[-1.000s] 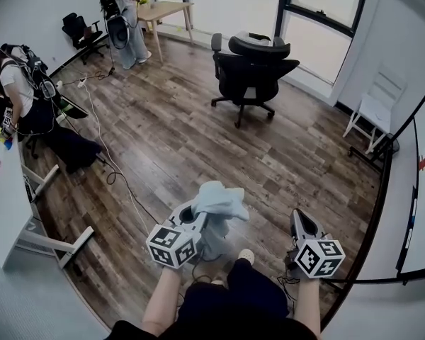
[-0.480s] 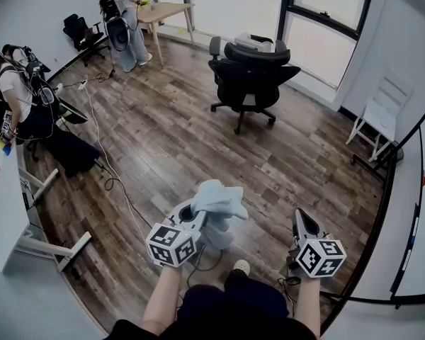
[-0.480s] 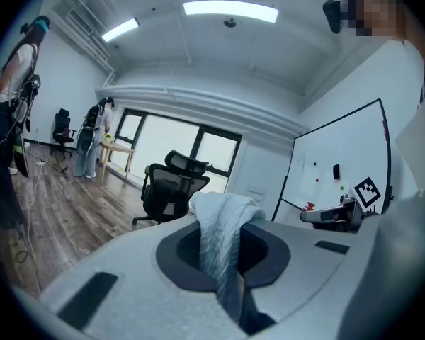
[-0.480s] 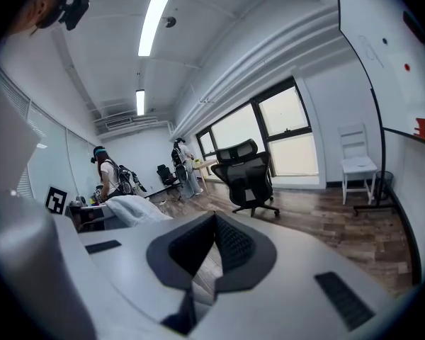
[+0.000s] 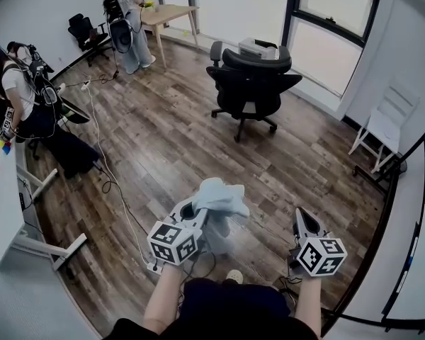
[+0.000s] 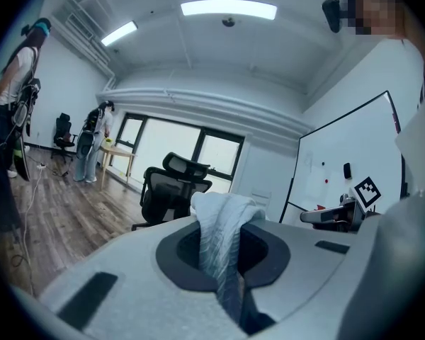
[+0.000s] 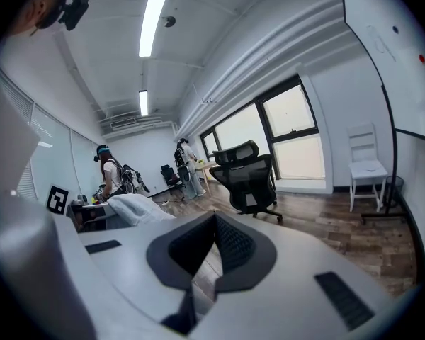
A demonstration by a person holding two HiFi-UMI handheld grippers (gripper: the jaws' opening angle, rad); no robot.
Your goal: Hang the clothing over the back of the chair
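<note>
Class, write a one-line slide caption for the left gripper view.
Left gripper clamps a pale blue garment, with the black office chair ahead by the windows.

We hold both forearms out ahead of the body, side by side and apart, left forearm (image 5: pixel 161 299) and right forearm (image 5: pixel 309 310) bare below the wrists. Our left gripper (image 5: pixel 198 214) points forward and slightly down, its marker cube (image 5: pixel 173 244) nearest us, and its jaws are clamped tight on a bunch of pale clothing (image 5: pixel 219 198) that spills over the tips. Our right gripper (image 5: pixel 302 216) sits level with it, angled a little downward too, jaws pressed together at the tips with nothing between them, its own cube (image 5: pixel 321 256) facing up at us.
</note>
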